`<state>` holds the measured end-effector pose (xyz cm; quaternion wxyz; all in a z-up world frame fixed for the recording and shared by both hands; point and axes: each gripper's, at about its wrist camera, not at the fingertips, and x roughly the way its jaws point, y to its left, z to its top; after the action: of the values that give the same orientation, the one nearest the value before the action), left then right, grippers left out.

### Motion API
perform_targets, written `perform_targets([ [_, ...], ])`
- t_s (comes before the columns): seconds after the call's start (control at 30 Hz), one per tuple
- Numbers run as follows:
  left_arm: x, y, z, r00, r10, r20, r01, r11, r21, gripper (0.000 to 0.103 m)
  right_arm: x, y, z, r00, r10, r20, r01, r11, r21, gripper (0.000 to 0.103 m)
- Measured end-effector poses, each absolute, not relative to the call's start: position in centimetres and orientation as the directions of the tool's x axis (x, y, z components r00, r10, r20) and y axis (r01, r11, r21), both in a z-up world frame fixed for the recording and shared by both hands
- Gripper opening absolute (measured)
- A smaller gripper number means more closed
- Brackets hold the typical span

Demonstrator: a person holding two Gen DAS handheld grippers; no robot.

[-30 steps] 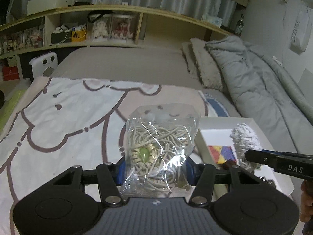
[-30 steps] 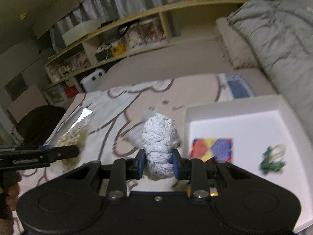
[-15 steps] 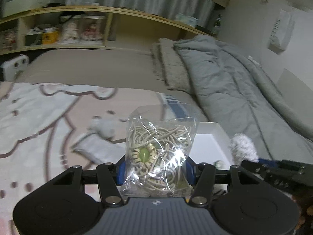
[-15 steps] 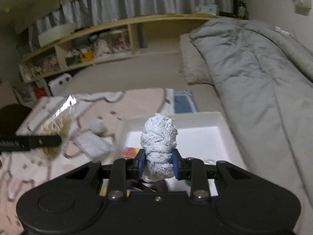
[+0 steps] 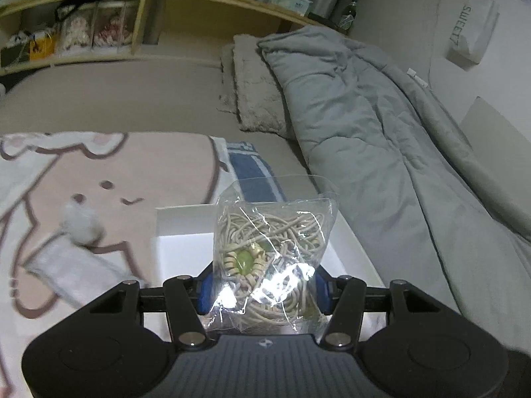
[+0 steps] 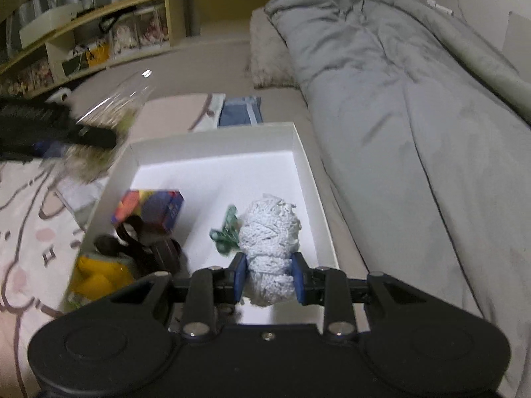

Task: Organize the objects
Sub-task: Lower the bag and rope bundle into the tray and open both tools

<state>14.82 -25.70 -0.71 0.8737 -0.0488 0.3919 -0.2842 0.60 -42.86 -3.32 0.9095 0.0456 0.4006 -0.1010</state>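
Both grippers had swung over the white box, at twelve o'clock: left gripper jaws clenched on the cord bag, right gripper on the yarn ball, ready to drop.

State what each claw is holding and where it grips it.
Left claw pinches the clear bag of beige cord across its lower half. Right claw squeezes the white yarn ball at its lower end.
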Motion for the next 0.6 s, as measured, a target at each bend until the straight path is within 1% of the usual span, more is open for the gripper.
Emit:
perform_targets([
  [0.13,16.0,-28.6,-1.9,0.518,-0.545,-0.659,0.452,0.829,-0.330,0.057,0.2,-43.6,-4.0,0.646,-0.141,-0.750,0.229,0.973,0.014,0.030],
  [0.33,17.8,-31.9,-4.2,0.483,-0.560,-0.674,0.376,0.827,-0.418,0.057,0.7,-43.4,-4.8,0.635,-0.114,-0.764,0.199,0.980,0.020,0.030],
  [0.43,18.9,-33.6,-5.3,0.478,-0.568,-0.670,0.345,0.823,-0.452,0.057,1.0,-43.3,-5.2,0.610,-0.141,-0.780,0.207,0.978,-0.015,0.030],
  [0.57,19.9,-35.3,-6.6,0.463,-0.601,-0.652,0.310,0.798,-0.516,0.057,1.0,-43.4,-4.9,0.630,-0.115,-0.768,0.195,0.981,0.013,0.030],
  [0.6,20.1,-35.6,-6.8,0.456,-0.609,-0.649,0.305,0.792,-0.528,0.059,1.0,-43.4,-4.9,0.631,-0.112,-0.768,0.193,0.981,0.015,0.031],
])
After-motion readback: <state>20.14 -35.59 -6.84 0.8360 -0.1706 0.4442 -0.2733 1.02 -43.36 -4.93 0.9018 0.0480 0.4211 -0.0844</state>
